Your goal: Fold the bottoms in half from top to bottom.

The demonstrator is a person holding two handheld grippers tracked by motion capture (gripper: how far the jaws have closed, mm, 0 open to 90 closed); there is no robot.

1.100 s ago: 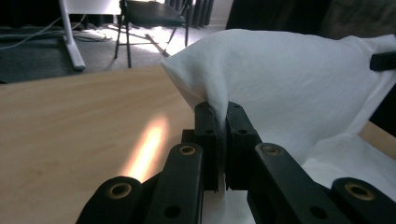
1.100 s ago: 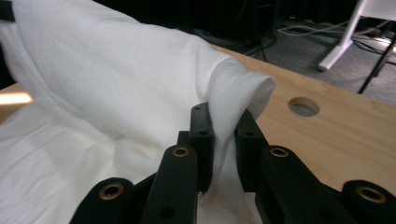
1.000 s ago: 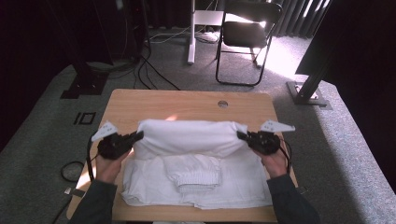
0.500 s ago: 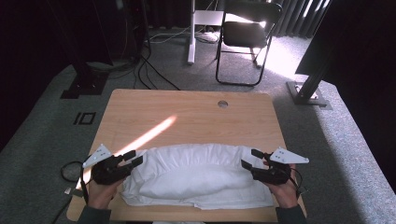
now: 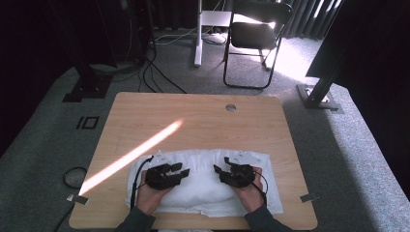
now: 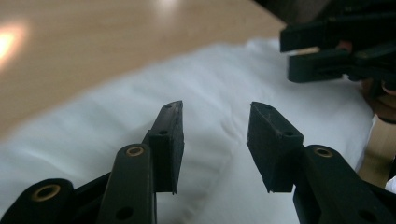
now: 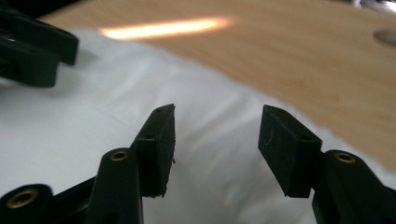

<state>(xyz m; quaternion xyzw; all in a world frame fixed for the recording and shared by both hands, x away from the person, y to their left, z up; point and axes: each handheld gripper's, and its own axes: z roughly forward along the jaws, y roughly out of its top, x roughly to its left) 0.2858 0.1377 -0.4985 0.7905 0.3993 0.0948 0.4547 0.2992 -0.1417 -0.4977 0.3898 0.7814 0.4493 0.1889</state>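
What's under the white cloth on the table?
The wooden table shows all around the folded white cloth, so the cloth lies on it. Both grippers, left and right, hover open above it. Anything between the folded layers is covered.

a lab-like recording room: dark curtains (image 5: 309, 19), floor cables (image 5: 159, 72), metal stands (image 5: 321, 82), a folding chair (image 5: 254, 43).

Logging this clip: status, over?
Left gripper and right gripper open, jaws just released, nothing between them. White cloth lies folded at table's near edge. Nothing in the way.
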